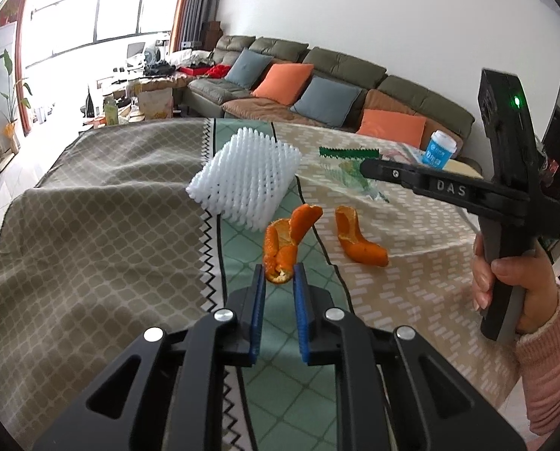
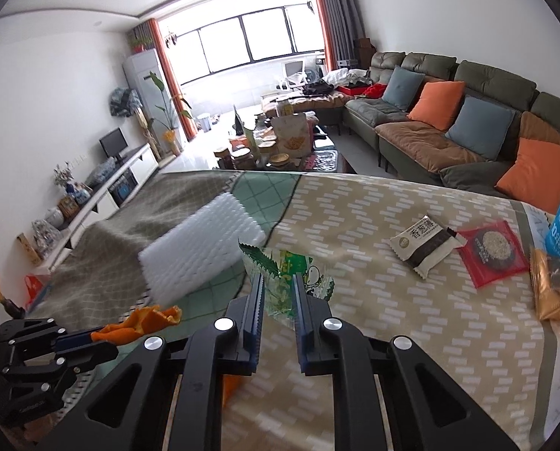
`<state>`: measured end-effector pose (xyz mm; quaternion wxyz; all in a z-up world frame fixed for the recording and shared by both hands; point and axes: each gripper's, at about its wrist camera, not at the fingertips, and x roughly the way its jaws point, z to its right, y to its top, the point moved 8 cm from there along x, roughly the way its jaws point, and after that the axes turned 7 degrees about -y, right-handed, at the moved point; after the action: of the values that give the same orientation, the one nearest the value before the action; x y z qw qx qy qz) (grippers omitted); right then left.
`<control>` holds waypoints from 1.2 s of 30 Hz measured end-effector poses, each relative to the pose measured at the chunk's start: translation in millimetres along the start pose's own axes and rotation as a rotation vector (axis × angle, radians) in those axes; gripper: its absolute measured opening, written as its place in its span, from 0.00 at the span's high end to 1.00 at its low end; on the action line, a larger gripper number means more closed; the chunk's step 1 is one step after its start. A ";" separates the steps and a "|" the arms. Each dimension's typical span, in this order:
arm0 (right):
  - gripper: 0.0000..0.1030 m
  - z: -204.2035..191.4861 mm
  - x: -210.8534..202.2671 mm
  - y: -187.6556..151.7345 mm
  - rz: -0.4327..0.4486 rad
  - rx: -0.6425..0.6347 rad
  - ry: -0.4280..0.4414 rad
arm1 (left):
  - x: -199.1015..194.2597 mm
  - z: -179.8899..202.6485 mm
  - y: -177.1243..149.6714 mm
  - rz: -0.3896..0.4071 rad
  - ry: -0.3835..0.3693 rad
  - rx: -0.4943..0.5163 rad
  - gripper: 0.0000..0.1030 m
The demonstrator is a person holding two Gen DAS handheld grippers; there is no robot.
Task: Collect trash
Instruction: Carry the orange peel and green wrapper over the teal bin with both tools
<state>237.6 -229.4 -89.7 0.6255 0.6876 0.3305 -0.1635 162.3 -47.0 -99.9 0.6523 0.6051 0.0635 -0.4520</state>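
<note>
Over the tablecloth (image 1: 92, 225), left tongs (image 1: 280, 274) pinch curled orange peel (image 1: 283, 240); right tongs (image 2: 278, 282) pinch a crinkled green wrapper (image 2: 291, 274).

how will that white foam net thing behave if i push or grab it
The white foam net is open mesh, so it is probably very light for its bulk and would slide on the tablecloth rather than resist. It looks soft, so a tool would likely squash it, not grip it firmly. Its flat, blocky shape makes rolling unlikely.

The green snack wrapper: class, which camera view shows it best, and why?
The right wrist view: the green snack wrapper fills the centre, pinched in the right gripper. The left wrist view shows only its serrated green edge, partly hidden behind that gripper.
</note>
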 end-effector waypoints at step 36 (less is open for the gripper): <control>0.87 -130.8 -40.4 -48.1 -0.032 -0.043 0.341 | -121.1 -81.3 -49.3 0.131 0.164 -0.158 0.85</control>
<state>151.8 -112.9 -78.6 0.5721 0.6867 0.4461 -0.0472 96.6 90.9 -80.8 0.7186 0.5898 0.1124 -0.3509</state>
